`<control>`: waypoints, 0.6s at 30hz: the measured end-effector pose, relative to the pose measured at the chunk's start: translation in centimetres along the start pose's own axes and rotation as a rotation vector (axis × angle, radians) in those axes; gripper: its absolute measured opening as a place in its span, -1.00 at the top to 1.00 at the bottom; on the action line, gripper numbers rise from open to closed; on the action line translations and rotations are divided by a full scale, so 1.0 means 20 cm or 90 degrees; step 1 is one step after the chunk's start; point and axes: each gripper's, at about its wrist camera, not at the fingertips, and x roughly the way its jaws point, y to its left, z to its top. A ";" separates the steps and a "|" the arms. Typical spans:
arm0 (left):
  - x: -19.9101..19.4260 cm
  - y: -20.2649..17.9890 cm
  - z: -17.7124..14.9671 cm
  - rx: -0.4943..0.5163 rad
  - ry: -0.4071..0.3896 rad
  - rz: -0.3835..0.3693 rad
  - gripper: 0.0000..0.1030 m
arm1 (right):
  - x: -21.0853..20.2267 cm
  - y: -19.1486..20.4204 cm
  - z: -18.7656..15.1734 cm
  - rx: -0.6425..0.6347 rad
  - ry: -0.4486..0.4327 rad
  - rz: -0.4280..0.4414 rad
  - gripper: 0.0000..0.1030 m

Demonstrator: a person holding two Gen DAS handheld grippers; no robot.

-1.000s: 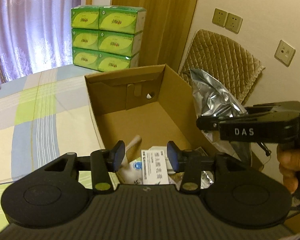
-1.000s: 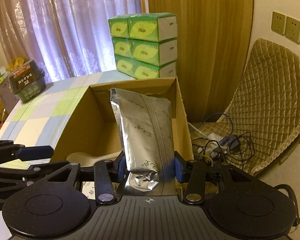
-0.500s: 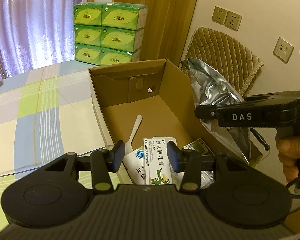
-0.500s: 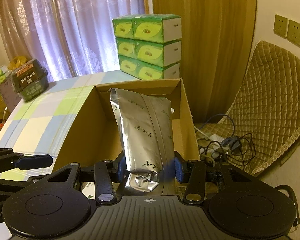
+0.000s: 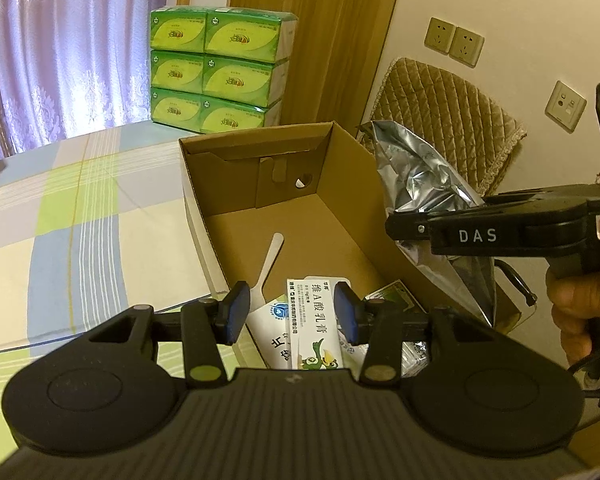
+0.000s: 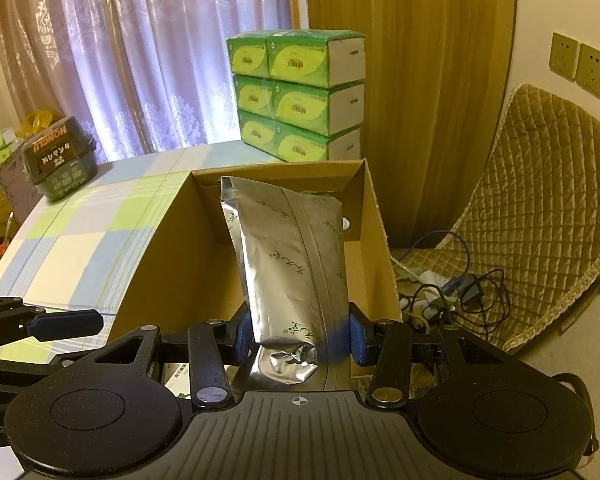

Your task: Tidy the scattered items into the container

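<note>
Foil pouch (image 6: 292, 272) sits clamped between the blue pads of the right tongs (image 6: 296, 340), gripped near its crumpled lower end and standing up the middle of the right wrist frame. Over the last second the cardboard box (image 6: 172, 248) has sunk lower in that frame and more of its far wall has come into sight, so the pouch has been lifted higher while the grip has not changed. In the left wrist frame the pouch (image 5: 424, 184) hangs at centre right, beside the box's right wall (image 5: 364, 200) rather than over the opening.

Left tongs (image 5: 290, 312) stand apart and empty at lower centre, also raised, so more of the box floor shows: a white spoon (image 5: 270, 264) and a printed medicine carton (image 5: 316, 320) already lie inside. By my reading the pouch is mid-carry; it must cross leftward over the wall before release.
</note>
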 end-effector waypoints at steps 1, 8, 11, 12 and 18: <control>0.00 0.00 0.00 0.000 0.000 0.000 0.22 | 0.00 0.00 0.00 0.000 0.001 0.000 0.05; 0.00 0.02 0.00 -0.012 -0.002 0.002 0.15 | 0.06 -0.02 0.04 0.013 0.000 0.002 0.04; 0.00 0.03 0.00 -0.015 -0.003 0.007 0.11 | 0.09 -0.03 0.07 0.012 -0.003 0.007 -0.16; 0.00 0.03 0.00 -0.017 -0.003 0.009 0.10 | 0.10 -0.03 0.07 0.013 -0.009 0.008 -0.36; -0.02 0.05 -0.02 -0.025 -0.008 0.014 0.00 | 0.02 -0.07 0.09 0.032 -0.054 0.007 -0.64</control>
